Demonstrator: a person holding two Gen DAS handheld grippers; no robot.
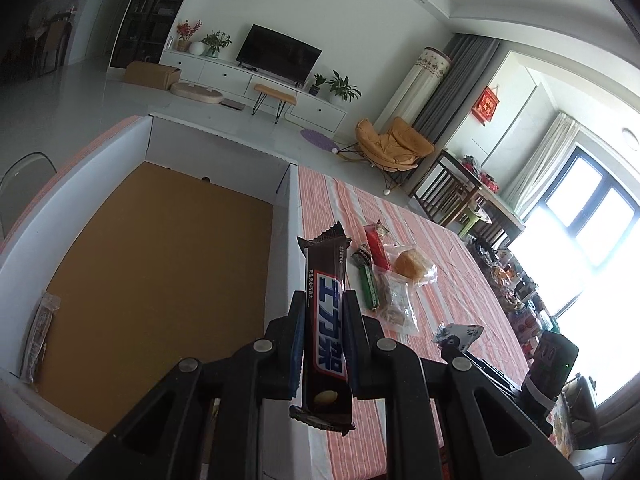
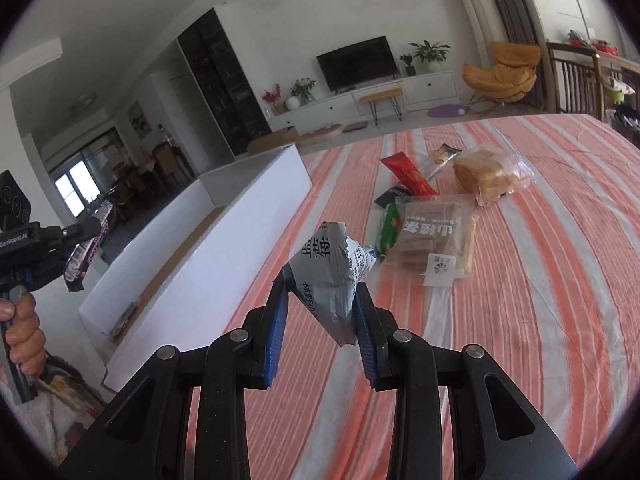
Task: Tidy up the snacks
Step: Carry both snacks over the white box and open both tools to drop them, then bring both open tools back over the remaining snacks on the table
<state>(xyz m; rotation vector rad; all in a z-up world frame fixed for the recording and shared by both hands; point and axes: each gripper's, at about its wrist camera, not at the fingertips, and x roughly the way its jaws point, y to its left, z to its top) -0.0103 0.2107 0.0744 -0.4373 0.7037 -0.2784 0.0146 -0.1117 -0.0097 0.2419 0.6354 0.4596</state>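
Two close wrist views, sharing snack pile (image 1: 390, 276)

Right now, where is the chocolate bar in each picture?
Left wrist view: the chocolate bar stands bottom centre, clamped in the left gripper, over the box wall.
Right wrist view: the same bar is far left, held beside the white box.
Shared landmark: the TV on the far wall.

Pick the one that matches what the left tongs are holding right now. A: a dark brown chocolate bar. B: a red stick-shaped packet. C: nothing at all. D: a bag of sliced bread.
A: the left tongs are shut on the dark brown chocolate bar, held above the edge of the white box, while the red packet and the bread lie on the striped tablecloth.
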